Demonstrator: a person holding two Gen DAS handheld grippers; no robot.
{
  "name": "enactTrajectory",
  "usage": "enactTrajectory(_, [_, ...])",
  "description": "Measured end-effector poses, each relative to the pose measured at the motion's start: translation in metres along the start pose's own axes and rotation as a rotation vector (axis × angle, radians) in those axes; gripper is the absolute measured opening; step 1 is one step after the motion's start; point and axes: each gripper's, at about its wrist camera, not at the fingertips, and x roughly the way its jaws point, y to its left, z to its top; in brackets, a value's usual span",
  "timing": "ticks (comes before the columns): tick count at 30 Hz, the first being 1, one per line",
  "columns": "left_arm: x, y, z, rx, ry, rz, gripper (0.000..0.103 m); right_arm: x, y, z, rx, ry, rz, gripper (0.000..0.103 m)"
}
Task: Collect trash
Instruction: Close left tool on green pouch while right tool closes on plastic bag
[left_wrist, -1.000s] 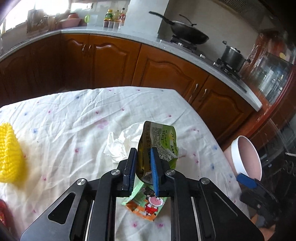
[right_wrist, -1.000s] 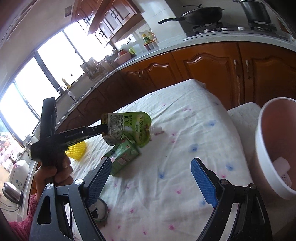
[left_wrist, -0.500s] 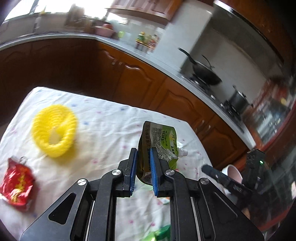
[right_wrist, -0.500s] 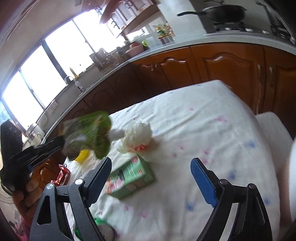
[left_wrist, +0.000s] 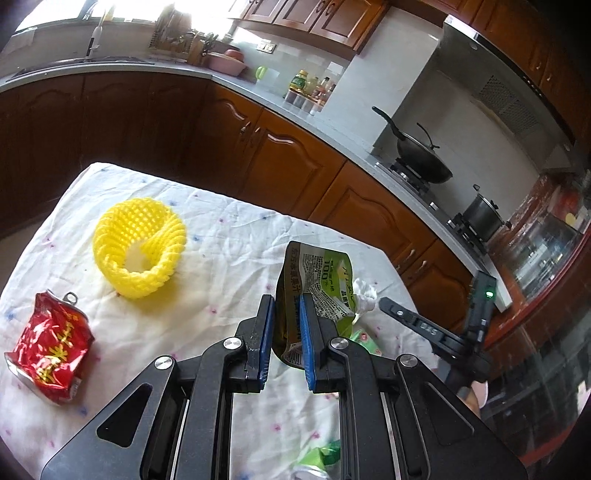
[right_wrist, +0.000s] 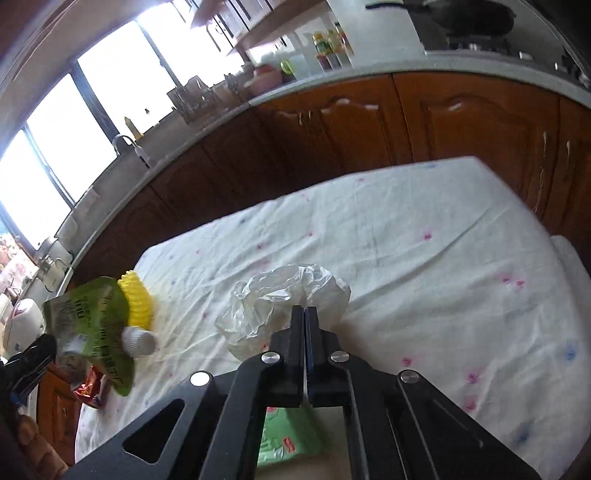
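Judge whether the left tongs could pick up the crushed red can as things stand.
Probably not yet. The left tongs are shut on the green juice pouch, so they are occupied. The crushed red can lies uncovered on the tablecloth, with nothing blocking it.

L gripper (left_wrist: 286, 328) is clamping a green drink pouch (left_wrist: 317, 291), holding it upright above the tablecloth (left_wrist: 221, 236). Yellow foam net (left_wrist: 140, 247) is sitting far left w/ a crushed red can (left_wrist: 51, 354) lying nearer. R gripper (left_wrist: 436, 328) is showing at right, state unclear.
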Motion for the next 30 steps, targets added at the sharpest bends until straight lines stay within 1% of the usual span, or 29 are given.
enactTrajectory(2, [0.001,-0.009,-0.001,0.011,-0.004,-0.014,0.012,-0.015,-0.003,0.0,-0.002,-0.027,-0.003,0.0])
enactTrajectory(4, [0.0,-0.014,-0.002,0.029,-0.014,-0.006,0.012,-0.033,-0.007,-0.002,-0.002,-0.057,-0.008,0.0])
enactTrajectory(6, [-0.002,-0.017,-0.001,0.031,-0.017,-0.015,0.012,-0.044,-0.014,-0.001,0.021,-0.066,0.014,0.001])
enactTrajectory(7, [-0.004,-0.017,-0.001,0.028,-0.02,-0.017,0.012,-0.044,-0.016,0.001,0.037,-0.064,0.027,0.008])
enactTrajectory(9, [-0.01,-0.014,-0.001,0.027,-0.034,-0.005,0.012,-0.039,-0.018,0.002,0.053,-0.047,0.016,0.023])
enactTrajectory(10, [-0.012,-0.012,-0.001,0.021,-0.037,-0.002,0.012,-0.035,-0.018,0.002,0.057,-0.043,0.02,0.048])
enactTrajectory(11, [-0.014,-0.008,0.0,0.012,-0.041,0.0,0.012,-0.03,-0.016,0.002,0.06,-0.04,0.029,0.06])
enactTrajectory(12, [-0.017,-0.006,0.0,0.007,-0.044,0.003,0.012,-0.025,-0.015,0.001,0.064,-0.035,0.042,0.061])
enactTrajectory(16, [-0.021,0.001,0.001,-0.001,-0.046,0.019,0.012,0.002,-0.007,0.003,0.071,0.009,0.063,0.061])
enactTrajectory(19, [-0.021,0.004,0.0,0.001,-0.043,0.026,0.012,0.024,-0.002,0.005,0.096,0.045,0.095,0.061])
enactTrajectory(20, [-0.021,0.005,0.0,-0.003,-0.041,0.027,0.012,0.03,0.001,0.006,0.091,0.057,0.096,0.06])
enactTrajectory(21, [-0.02,0.007,0.0,-0.007,-0.038,0.024,0.012,0.036,0.004,0.006,0.078,0.07,0.087,0.056])
enactTrajectory(22, [-0.02,0.008,0.0,-0.011,-0.034,0.022,0.012,0.039,0.006,0.005,0.07,0.076,0.084,0.042])
enactTrajectory(23, [-0.019,0.008,0.0,-0.011,-0.032,0.021,0.012,0.041,0.008,0.004,0.065,0.077,0.077,0.035])
enactTrajectory(24, [-0.019,0.008,-0.001,-0.012,-0.031,0.018,0.012,0.04,0.009,0.004,0.06,0.073,0.068,0.033])
enactTrajectory(25, [-0.019,0.007,-0.001,-0.011,-0.031,0.016,0.012,0.038,0.009,0.004,0.052,0.065,0.062,0.028])
enactTrajectory(27, [-0.018,0.004,0.0,-0.009,-0.03,0.007,0.012,0.03,0.008,0.004,0.05,0.046,0.059,0.026])
enactTrajectory(30, [-0.018,-0.007,-0.001,-0.001,-0.032,-0.018,0.012,0.001,0.001,0.004,0.055,-0.005,0.053,0.026])
